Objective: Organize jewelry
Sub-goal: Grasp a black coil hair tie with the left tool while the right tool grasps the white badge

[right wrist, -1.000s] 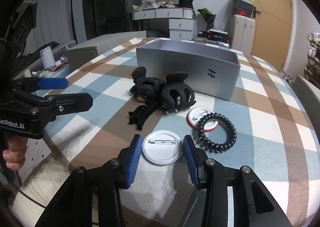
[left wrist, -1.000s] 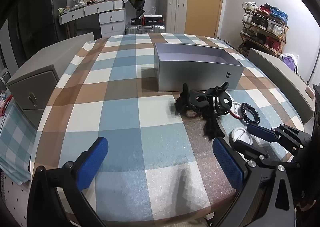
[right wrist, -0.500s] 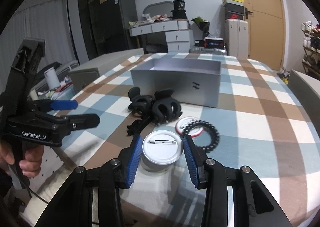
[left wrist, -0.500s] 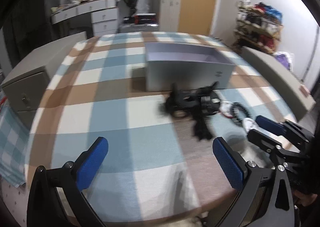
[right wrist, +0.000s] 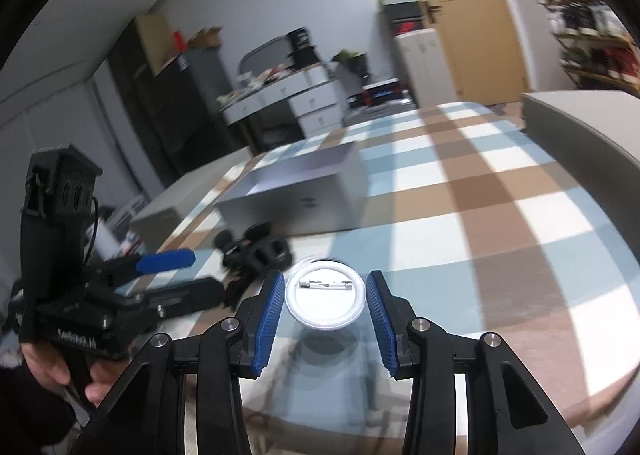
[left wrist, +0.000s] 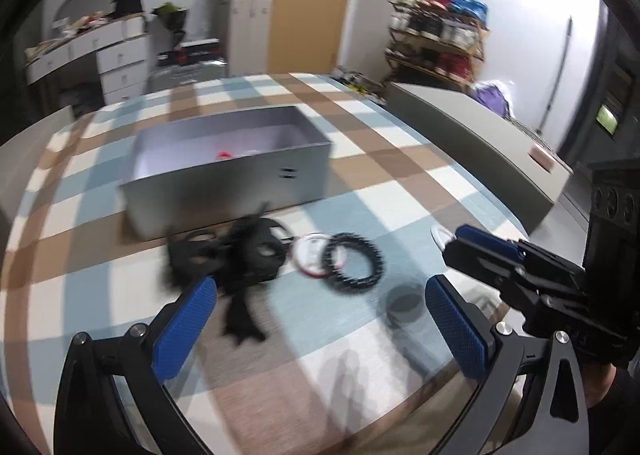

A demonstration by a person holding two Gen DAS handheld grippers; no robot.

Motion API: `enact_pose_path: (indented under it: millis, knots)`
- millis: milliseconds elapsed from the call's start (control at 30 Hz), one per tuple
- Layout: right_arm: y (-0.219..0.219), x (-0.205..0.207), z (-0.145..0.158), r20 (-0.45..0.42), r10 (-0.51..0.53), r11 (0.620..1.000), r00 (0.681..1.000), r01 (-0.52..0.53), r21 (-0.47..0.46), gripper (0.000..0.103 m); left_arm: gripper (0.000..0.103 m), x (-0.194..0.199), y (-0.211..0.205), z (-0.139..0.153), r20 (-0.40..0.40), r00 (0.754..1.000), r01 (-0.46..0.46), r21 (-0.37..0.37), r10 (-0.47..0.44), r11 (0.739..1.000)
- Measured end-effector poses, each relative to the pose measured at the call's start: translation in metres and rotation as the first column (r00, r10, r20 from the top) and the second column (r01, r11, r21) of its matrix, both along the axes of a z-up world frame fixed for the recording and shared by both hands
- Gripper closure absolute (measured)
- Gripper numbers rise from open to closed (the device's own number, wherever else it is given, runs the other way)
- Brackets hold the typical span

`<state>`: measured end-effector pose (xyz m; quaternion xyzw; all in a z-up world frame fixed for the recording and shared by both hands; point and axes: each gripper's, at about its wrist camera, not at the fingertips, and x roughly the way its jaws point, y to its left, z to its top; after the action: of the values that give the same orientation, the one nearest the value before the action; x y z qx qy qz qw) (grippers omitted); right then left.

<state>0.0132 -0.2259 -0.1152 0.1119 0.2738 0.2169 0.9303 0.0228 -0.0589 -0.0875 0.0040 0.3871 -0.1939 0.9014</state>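
So the left claw (left wrist: 320, 331) is hanging over the near edge of the worktop (left wrist: 400, 183) with its blue pads (left wrist: 184, 331) spread wide apart and nothing between them. Straight out from it at 12 o'clock sits the grey box (left wrist: 224, 179), open on top, with something small and red inside that's too blurry to make out. Between the box and that claw there's a heap of black hair clips (left wrist: 236, 255), pretty smeared in the shot. Just at 3 o'clock of the heap is a round badge with a red rim (left wrist: 308, 259), and a black coil hair tie (left wrist: 354, 267) lies partly on top of it.

Further over, the right claw (right wrist: 325, 309) has the white pin badge (right wrist: 325, 301) pinched between its blue pads (right wrist: 268, 315), closed down to the badge's width. The badge is held flat, back side up so you can see the metal pin, and it's lifted clear of the checked cloth; you can see its round shadow (left wrist: 404, 303) on the worktop underneath. From that claw the box (right wrist: 300, 195) is off at about 11 o'clock, with the clip heap (right wrist: 256, 251) in between, and the left claw (right wrist: 160, 275) shows at 9 o'clock, held in the person's hand (right wrist: 52, 371).
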Motion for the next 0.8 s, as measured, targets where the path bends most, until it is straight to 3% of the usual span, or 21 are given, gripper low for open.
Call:
enact_pose_path:
  millis: [100,200,333,567,633,700,733,800]
  knots:
    - [-0.013,0.004,0.0,0.001,-0.036,0.999,0.999,0.036,0.015,0.062,0.002,0.008,-0.014,-0.006,-0.039,0.999,0.026,-0.015,-0.026,1.0]
    - [-0.026,0.01,0.0,0.001,-0.062,0.997,0.998,0.062,0.04,0.062,0.002,0.016,-0.028,-0.01,-0.037,0.999,0.021,0.031,-0.02,0.999]
    - [-0.035,0.012,0.0,0.012,-0.071,0.997,0.997,0.07,0.032,0.062,0.016,0.028,-0.038,-0.017,-0.074,0.997,0.031,0.066,-0.026,0.997]
    - [-0.039,0.012,-0.006,0.006,-0.063,0.997,0.998,0.062,0.049,0.062,0.024,0.036,-0.041,-0.023,-0.117,0.993,0.028,0.12,-0.014,0.992]
    - [-0.039,0.012,-0.008,0.005,-0.057,0.997,0.998,0.057,0.049,0.062,0.042,0.036,-0.043,-0.027,-0.136,0.99,0.044,0.128,-0.026,0.991]
    - [-0.04,0.014,-0.011,-0.006,-0.055,0.997,0.998,0.055,0.062,0.062,0.05,0.036,-0.044,-0.027,-0.124,0.992,0.04,0.154,-0.021,0.987]
    - [-0.041,0.015,-0.013,-0.009,-0.053,0.996,0.999,0.053,0.07,0.062,0.06,0.036,-0.044,-0.027,-0.122,0.992,0.042,0.163,-0.022,0.986]
    - [-0.043,0.014,-0.014,-0.011,-0.054,0.996,0.998,0.055,0.076,0.062,0.064,0.035,-0.043,-0.026,-0.122,0.992,0.043,0.163,-0.024,0.986]
